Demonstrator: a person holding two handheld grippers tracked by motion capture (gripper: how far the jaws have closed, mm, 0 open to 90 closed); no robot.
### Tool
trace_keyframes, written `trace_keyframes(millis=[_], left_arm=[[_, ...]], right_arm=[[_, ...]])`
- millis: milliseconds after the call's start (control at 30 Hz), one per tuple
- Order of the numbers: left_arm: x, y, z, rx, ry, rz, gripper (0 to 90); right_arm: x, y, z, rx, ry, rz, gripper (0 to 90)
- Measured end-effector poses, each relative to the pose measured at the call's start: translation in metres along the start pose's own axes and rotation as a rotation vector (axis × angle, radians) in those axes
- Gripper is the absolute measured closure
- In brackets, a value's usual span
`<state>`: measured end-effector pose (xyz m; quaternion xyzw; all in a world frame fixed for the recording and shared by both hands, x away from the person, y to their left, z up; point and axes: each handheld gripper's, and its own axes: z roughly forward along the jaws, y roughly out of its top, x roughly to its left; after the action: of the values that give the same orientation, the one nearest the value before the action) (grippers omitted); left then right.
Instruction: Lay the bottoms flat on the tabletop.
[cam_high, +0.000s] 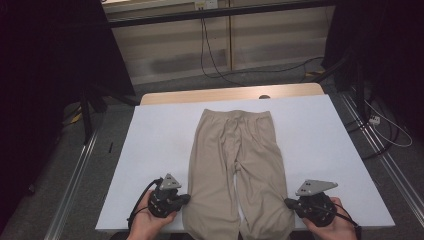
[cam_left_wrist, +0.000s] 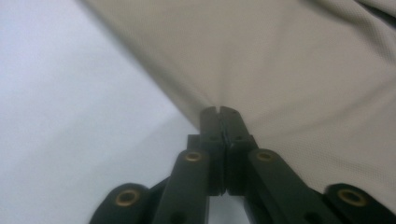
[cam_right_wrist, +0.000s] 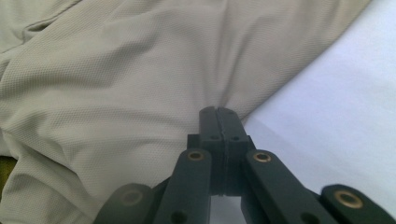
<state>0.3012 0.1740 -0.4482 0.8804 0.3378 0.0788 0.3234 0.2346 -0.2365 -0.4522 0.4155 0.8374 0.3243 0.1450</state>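
A: What lies on the bench?

B: A pair of beige, fine-mesh fabric trousers (cam_high: 235, 165), spread flat down the middle of the white-topped bench (cam_high: 150, 150), waistband at the far end, both legs running toward the person. Soft creases gather around the crotch and down the inner seams.

A: And at the left?

B: The left hand-held gripper (cam_high: 186, 199), held in the person's left hand (cam_high: 150, 220), meets the outer edge of the left trouser leg near the bench's near edge. In the left gripper view its black jaws are pressed together, and the cloth puckers to a point at their tips (cam_left_wrist: 219, 112), so it is pinching the hem edge.

A: The right side?

B: The right hand-held gripper (cam_high: 288, 202), in the right hand (cam_high: 332, 222), bites the outer edge of the right leg in the same way; the right gripper view shows its jaws closed on a gathered fold (cam_right_wrist: 218, 112).

A: Room to move?

B: Bare white surface lies open on either side of the trousers and beyond the waistband, where a strip of pale wood (cam_high: 230, 94) shows at the far edge.

A: Anything unclear?

B: The leg ends run off the near edge and are cut off by the frame. How much cloth sits between the jaws cannot be made out.
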Motion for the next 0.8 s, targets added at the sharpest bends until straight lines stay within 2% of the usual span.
trace_keyframes(millis=[67,133,200,267,367,433,467,500,533,567,633,700,800], left_arm=[[-0.002,-0.001,-0.002,0.012,-0.001,-0.002,90.0],[-0.004,-0.003,-0.005,0.018,-0.003,-0.005,90.0],[-0.007,-0.005,-0.008,0.022,-0.013,-0.009,90.0],[-0.01,-0.006,-0.011,0.02,-0.019,-0.011,90.0],[-0.013,-0.008,-0.015,0.009,-0.023,-0.018,90.0],[-0.012,-0.008,-0.015,-0.001,-0.029,-0.026,90.0],[-0.011,-0.008,-0.015,-0.007,-0.014,-0.022,89.1],[-0.009,-0.009,-0.013,-0.011,0.006,-0.027,81.3],[-0.007,-0.009,-0.011,-0.018,0.026,-0.029,66.3],[-0.004,-0.009,-0.009,-0.033,0.027,-0.023,56.3],[0.002,-0.008,-0.007,-0.043,0.022,-0.038,50.6],[0.004,-0.005,-0.008,-0.073,0.057,-0.013,45.4],[-0.003,-0.002,-0.012,-0.143,0.033,0.035,44.9]], right_arm=[[0.0,0.0,0.001,0.0,0.0,0.005,88.3],[0.0,0.002,0.001,-0.016,-0.008,0.013,71.9],[0.001,0.005,-0.003,-0.066,0.011,0.007,67.5],[0.01,0.011,-0.007,-0.117,0.023,-0.011,65.1],[0.032,0.022,-0.003,-0.15,0.108,-0.064,73.9],[0.049,0.03,0.007,-0.13,0.182,-0.111,77.7],[0.057,0.033,0.013,-0.12,0.215,-0.126,77.7],[0.063,0.037,0.019,-0.116,0.233,-0.144,76.8],[0.069,0.041,0.024,-0.106,0.255,-0.159,74.2],[0.073,0.043,0.029,-0.094,0.269,-0.169,71.4],[0.078,0.046,0.038,-0.076,0.268,-0.19,67.0],[0.082,0.044,0.044,-0.051,0.262,-0.198,67.3],[0.088,0.04,0.047,-0.049,0.26,-0.208,90.0]])
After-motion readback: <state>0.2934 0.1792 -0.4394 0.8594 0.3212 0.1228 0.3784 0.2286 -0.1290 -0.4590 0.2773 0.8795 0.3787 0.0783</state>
